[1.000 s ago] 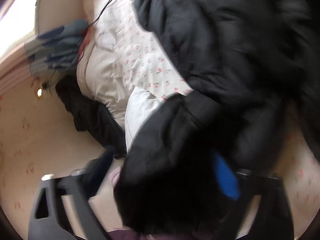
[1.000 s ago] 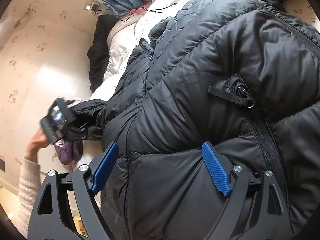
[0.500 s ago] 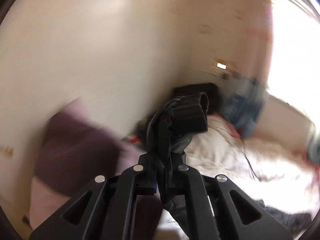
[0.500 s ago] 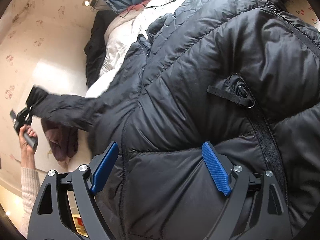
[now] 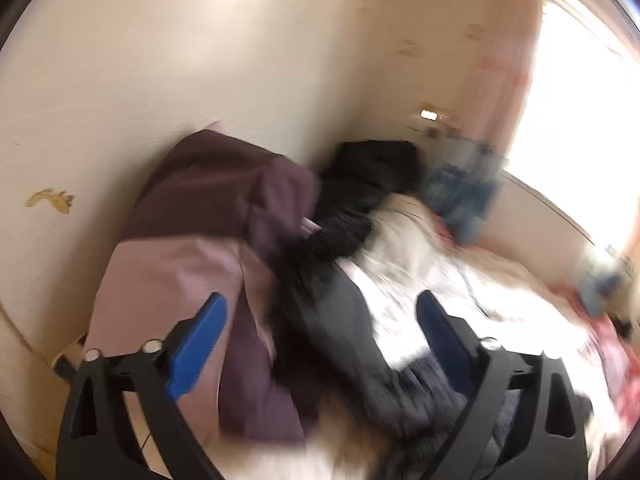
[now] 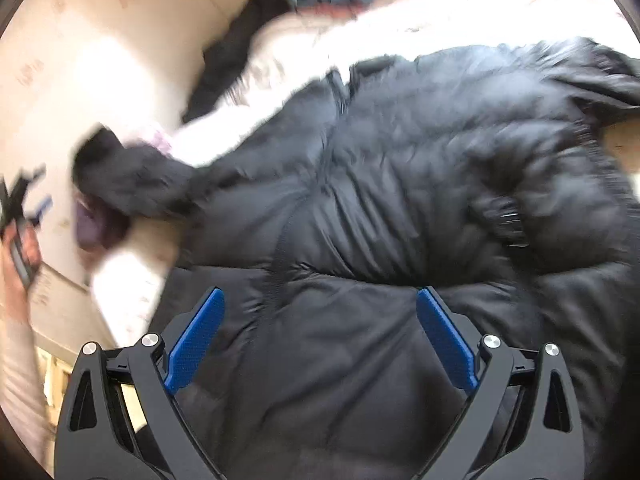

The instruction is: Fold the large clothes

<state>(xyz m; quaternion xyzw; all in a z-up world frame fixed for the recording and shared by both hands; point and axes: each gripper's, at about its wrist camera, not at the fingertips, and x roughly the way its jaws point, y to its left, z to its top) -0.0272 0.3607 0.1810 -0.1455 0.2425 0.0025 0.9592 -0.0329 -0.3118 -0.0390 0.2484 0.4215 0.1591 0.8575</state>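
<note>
A black puffer jacket (image 6: pixel 400 200) lies spread on the bed and fills the right wrist view. Its sleeve (image 6: pixel 136 180) stretches out to the left. In the left wrist view the sleeve (image 5: pixel 340 332) runs between the fingers, blurred. My left gripper (image 5: pixel 320 332) is open and holds nothing; it also shows at the left edge of the right wrist view (image 6: pixel 20 216), clear of the sleeve end. My right gripper (image 6: pixel 320 336) is open just above the jacket's body.
A purple and pink garment (image 5: pixel 208 248) lies against the wall (image 5: pixel 160 60). Another black garment (image 5: pixel 368 176) and blue patterned fabric (image 5: pixel 460 188) lie at the bed's far end. White floral bedding (image 5: pixel 480 300) covers the bed. A bright window is at the right.
My left gripper was shut on the jacket sleeve and pulled it out to the left; now it is open and the sleeve has dropped. The right gripper has shifted over the jacket.
</note>
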